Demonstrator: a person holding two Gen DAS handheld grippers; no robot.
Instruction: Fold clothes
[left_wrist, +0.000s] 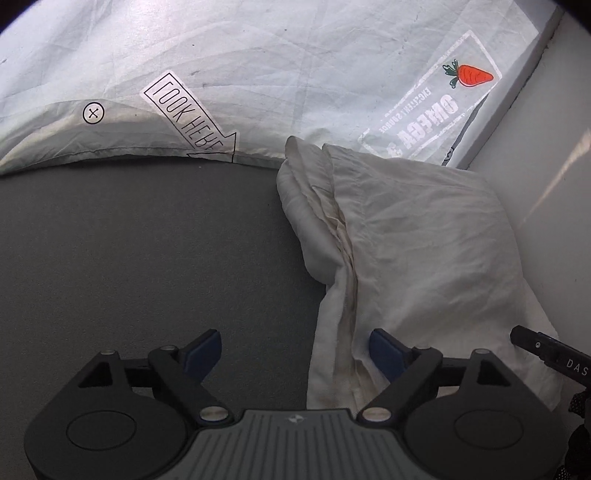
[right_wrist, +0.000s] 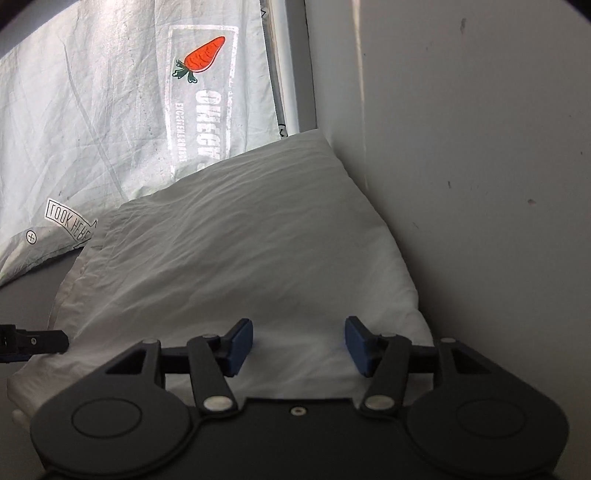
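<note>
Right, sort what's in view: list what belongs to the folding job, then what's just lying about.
For the job:
- white garment, folded
- left gripper, jaws open
- right gripper, jaws open

Just there:
- printed sheet with carrot logo
- grey surface
- wall

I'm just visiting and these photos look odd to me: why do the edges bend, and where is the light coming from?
Left wrist view: fisheye bends the printed sheet, which glows brightly while the grey surface stays dim; corners go black. Right wrist view: the same sheet is brightest, the white folded cloth is shaded, and a pale light streak runs down the wall.
</note>
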